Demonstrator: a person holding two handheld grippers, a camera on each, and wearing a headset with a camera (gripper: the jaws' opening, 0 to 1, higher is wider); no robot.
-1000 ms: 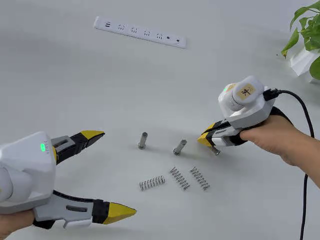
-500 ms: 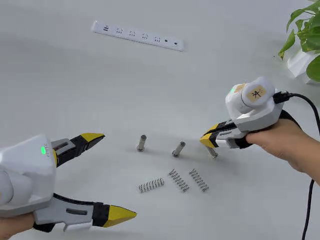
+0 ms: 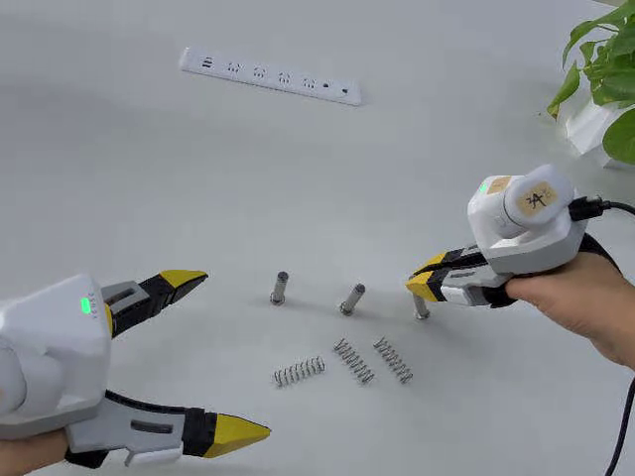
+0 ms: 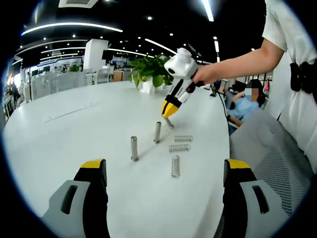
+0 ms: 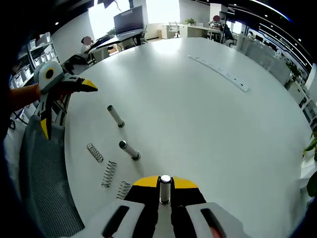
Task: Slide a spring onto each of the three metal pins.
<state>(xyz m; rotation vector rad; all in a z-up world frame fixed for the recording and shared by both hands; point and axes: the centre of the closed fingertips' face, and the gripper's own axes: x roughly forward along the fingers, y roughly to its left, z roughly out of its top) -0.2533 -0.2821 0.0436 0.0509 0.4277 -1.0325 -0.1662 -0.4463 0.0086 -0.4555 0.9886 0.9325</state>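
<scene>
Three bare metal pins and three coil springs (image 3: 353, 360) are on the white tabletop (image 3: 149, 169); no spring is on a pin yet, so by my assessment the task is at its first step. The left pin (image 3: 279, 288) and the middle pin (image 3: 351, 298) stand on their wider ends, apart from each other, with the springs lying loose on their sides in a row just in front of them. The right tool (image 3: 425, 288) is closed on the third pin (image 3: 422, 308); the right gripper view shows this pin's upper end clamped between the yellow jaw tips, and the left gripper view shows it tilted, its lower end at the tabletop, though contact cannot be confirmed. The left tool (image 3: 224, 353) is wide open and holds nothing, hovering near the left pin and the springs. A power strip (image 3: 270, 75) and a potted plant (image 3: 605, 59) lie well apart from the work. Judged handling: the springs look light, thin-wired and compliant, liable to roll, spring away or kink under a hard squeeze. One should be taken lightly across the coils toward one end, leaving the other end free to meet a pin. The pins look stiff, smooth and easily toppled; the shank should be held low, leaving the top clear for the spring.
</scene>
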